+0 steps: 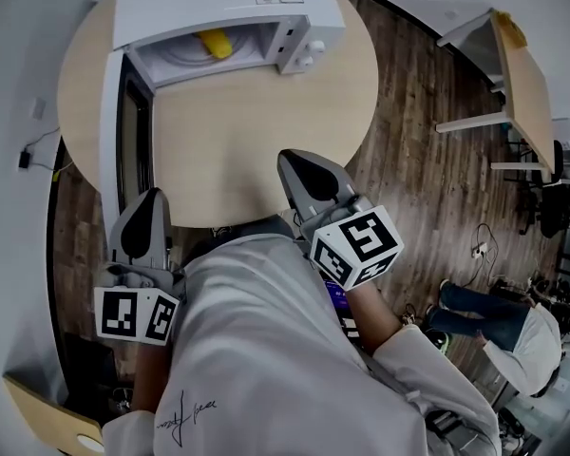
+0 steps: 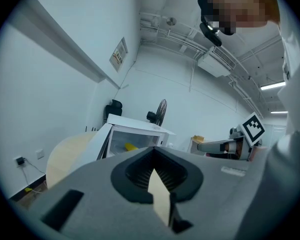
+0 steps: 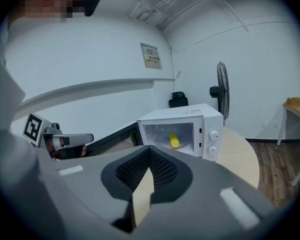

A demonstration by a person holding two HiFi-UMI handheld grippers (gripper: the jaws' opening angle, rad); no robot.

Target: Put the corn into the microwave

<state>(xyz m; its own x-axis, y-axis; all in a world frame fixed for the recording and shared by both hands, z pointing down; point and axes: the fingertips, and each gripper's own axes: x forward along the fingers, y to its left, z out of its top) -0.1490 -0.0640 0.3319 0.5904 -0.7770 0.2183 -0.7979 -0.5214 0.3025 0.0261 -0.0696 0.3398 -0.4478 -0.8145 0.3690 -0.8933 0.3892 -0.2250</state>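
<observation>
- The corn (image 1: 216,43) lies inside the white microwave (image 1: 228,8), whose door (image 1: 123,131) stands open.
- The left gripper (image 1: 153,196) has its jaws together, empty.
- The right gripper (image 1: 290,160) is likewise closed, empty, above the round table (image 1: 266,131).

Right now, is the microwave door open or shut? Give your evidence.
Open. The door stands out to the left of the microwave, and the corn shows inside the cavity.

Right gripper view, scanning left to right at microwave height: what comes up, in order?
left gripper → open microwave door → corn → control knobs → desk at the far right edge
</observation>
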